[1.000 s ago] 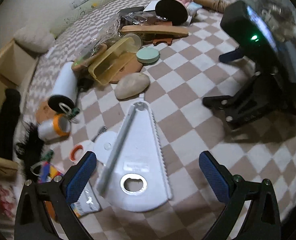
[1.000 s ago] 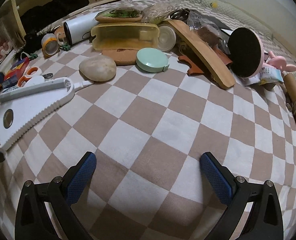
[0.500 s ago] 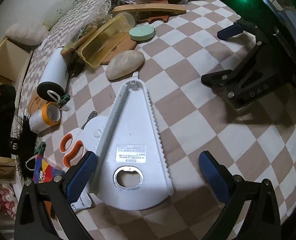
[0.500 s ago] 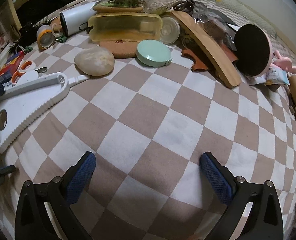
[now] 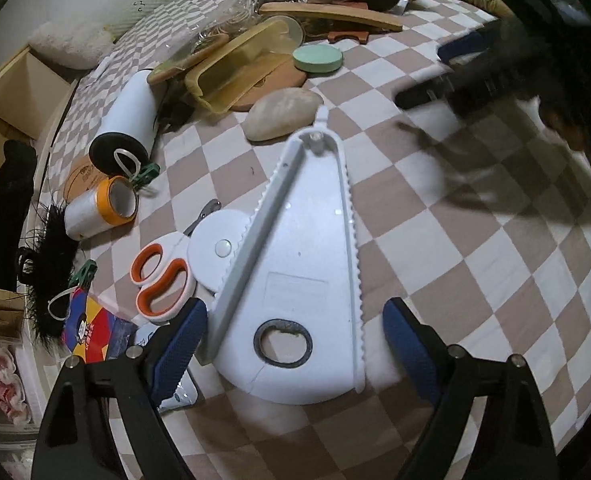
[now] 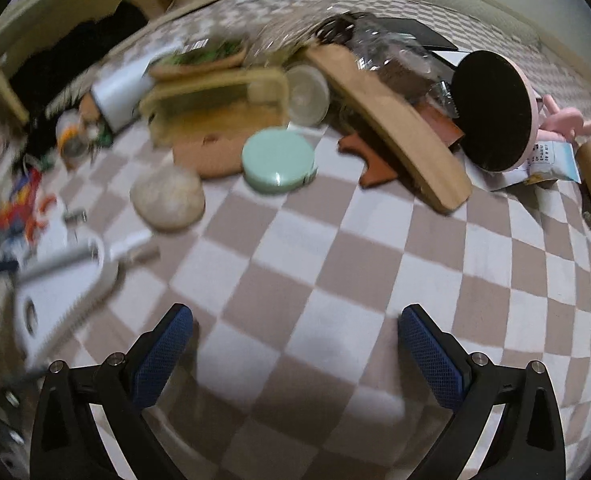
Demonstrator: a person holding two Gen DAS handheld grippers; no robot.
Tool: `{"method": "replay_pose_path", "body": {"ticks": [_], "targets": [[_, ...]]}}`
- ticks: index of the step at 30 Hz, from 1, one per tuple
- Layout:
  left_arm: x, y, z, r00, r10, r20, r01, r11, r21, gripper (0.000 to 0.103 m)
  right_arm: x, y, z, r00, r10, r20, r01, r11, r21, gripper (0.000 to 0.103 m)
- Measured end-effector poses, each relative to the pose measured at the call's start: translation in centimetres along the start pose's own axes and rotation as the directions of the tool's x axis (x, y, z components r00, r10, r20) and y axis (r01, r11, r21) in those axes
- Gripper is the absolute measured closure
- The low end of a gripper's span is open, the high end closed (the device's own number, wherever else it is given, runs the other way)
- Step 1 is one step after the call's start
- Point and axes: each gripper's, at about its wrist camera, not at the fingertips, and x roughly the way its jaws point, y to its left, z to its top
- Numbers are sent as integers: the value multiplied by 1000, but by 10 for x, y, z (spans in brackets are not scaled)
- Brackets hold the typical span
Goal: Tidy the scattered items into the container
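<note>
scissors (image 5: 161,280) beside white slicer (image 5: 295,264), stone (image 5: 281,114) beyond

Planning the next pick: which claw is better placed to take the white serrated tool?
Left. The left claw is open with the white tool's wide end between its pads. The right claw is open over bare cloth, the tool off to its side.

Checkered brown-and-white cloth (image 6: 335,264) fills the frame, a fluffy pale cushion (image 5: 71,46) sits upper left, and a wooden shelf unit (image 5: 3,92) runs along the left edge.
</note>
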Motion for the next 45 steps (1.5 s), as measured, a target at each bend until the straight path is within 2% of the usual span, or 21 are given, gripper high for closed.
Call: {"method": "replay_pose_path", "body": {"ticks": [3,6,9,11,18,22,27,30,33,36,38,40,43,45], "targets": [[-2,2,-2,1000,-23,15,23,1000,-7,13,0,-4,11,998,59,21,-60,996,71,0],[-8,3,-2,996,-81,44,83,996,-23,13,1,-1,24,992,121,39,-125,984,125,1],[-13,-7,-2,987,-153,58,153,988,-1,13,9,9,32,987,156,49,-161,978,133,8],[-14,-15,-3,979,-196,55,195,981,18,13,15,17,36,985,164,46,-169,979,119,9],[-19,-3,-14,966,-248,73,251,968,-25,13,28,34,40,974,226,14,-227,971,74,9],[-26,21,-23,958,-267,109,279,954,-114,13,33,43,38,968,252,1,-252,966,55,9],[-17,41,-29,958,-269,98,286,928,-240,13,35,40,39,959,283,1,-282,956,74,9],[-8,37,-29,964,-258,65,266,930,-253,13,34,31,40,947,321,8,-319,940,122,9],[3,36,-28,953,-299,52,301,911,-280,13,32,24,42,937,348,9,-345,925,158,9],[1,27,-20,944,-323,65,329,905,-269,15,27,15,44,925,379,16,-375,907,192,9],[-2,23,-18,930,-359,80,367,890,-273,15,20,6,45,917,399,25,-395,895,209,9],[-5,19,-15,923,-375,89,384,882,-273,15,11,-3,45,905,425,29,-421,882,214,14],[-12,15,-11,913,-392,111,407,869,-280,15,2,-6,40,894,449,-4,-439,875,204,32],[-16,16,-7,905,-403,135,425,858,-289,15,-1,0,33,903,427,-55,-415,897,150,52]]}}
